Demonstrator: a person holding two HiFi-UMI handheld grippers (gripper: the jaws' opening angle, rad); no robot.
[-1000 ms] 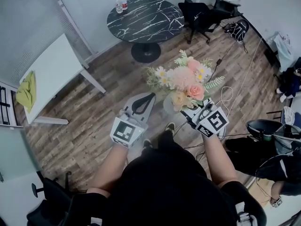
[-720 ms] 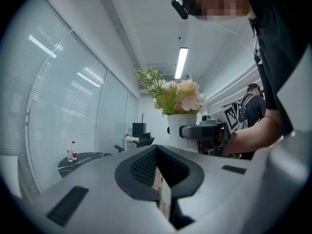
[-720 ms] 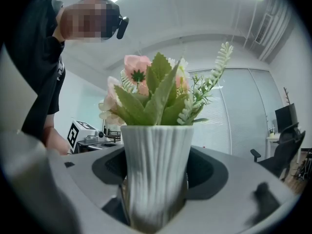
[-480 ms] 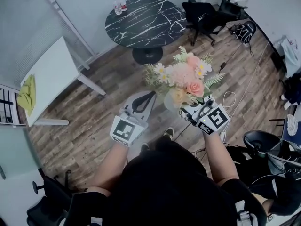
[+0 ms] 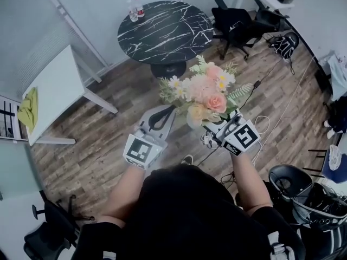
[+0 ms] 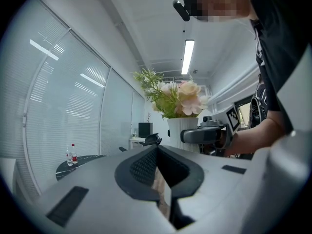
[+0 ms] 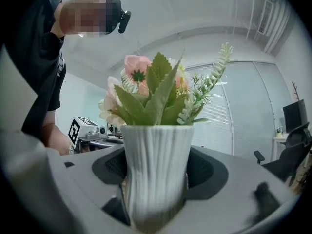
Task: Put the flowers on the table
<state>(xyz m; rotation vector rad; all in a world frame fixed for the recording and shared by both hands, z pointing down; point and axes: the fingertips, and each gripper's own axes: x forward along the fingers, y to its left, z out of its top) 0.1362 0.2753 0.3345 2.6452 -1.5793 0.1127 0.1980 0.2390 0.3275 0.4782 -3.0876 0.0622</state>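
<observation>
- Right gripper (image 5: 212,128) clamps the white ribbed vase (image 7: 156,169) of pink flowers (image 5: 203,90), upright.
- Left gripper (image 5: 169,112): jaws together, empty.
- Round black marble table (image 5: 162,23) stands well apart.

In my grip the bouquet (image 5: 203,88) was pink, peach and cream with white daisies and green leaves, its ribbed vase (image 7: 155,169) white, the round table (image 5: 162,28) black with white marble veins, the floor (image 5: 97,145) brown wood-grain planks, the cloth (image 5: 28,110) yellow-green.
</observation>
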